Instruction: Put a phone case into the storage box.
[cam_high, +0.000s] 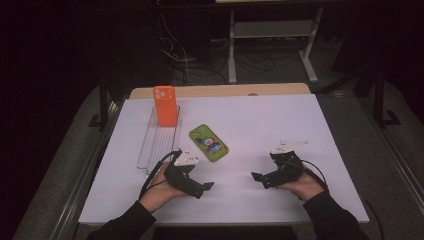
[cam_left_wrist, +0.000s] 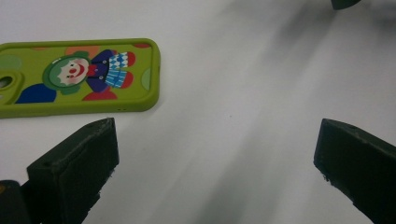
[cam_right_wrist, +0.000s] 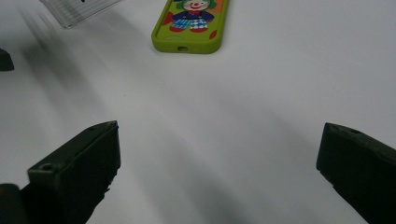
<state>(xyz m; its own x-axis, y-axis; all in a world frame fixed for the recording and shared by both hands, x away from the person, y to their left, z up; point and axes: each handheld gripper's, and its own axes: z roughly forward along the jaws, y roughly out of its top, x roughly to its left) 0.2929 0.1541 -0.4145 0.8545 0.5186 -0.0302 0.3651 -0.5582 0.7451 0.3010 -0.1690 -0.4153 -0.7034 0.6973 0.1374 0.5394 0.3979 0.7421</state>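
The work in hand looks like putting phone cases into the clear ribbed tray (cam_high: 150, 145), and judged from how things lie it is about half done. An orange phone case (cam_high: 165, 105) already stands upright at the far end of that tray, its camera cut-out uppermost. The green clown-print phone case (cam_high: 208, 142) lies flat on the white table (cam_high: 280, 120), just beside the tray's right-hand long side and apart from it, print facing up; it appears to be the piece left to move.

Neither tool has hold of anything. The left gripper (cam_high: 207, 186) rests low on the table a little nearer the person than the tray's near end, turned toward the middle of the table. In the left gripper view its jaws stand wide apart with bare table between them, and the green case (cam_left_wrist: 77, 77) lies just past the left jaw, untouched. The right gripper (cam_high: 256, 177) sits well away from the tray, on the far side of the green case from it, its jaws likewise spread wide over bare table. In the right gripper view the green case (cam_right_wrist: 191, 25) lies farther off ahead, with a corner of the tray (cam_right_wrist: 77, 10) beyond.

What remains, as a judgement: close on the green case, lift it, and set it in the tray's free near part.
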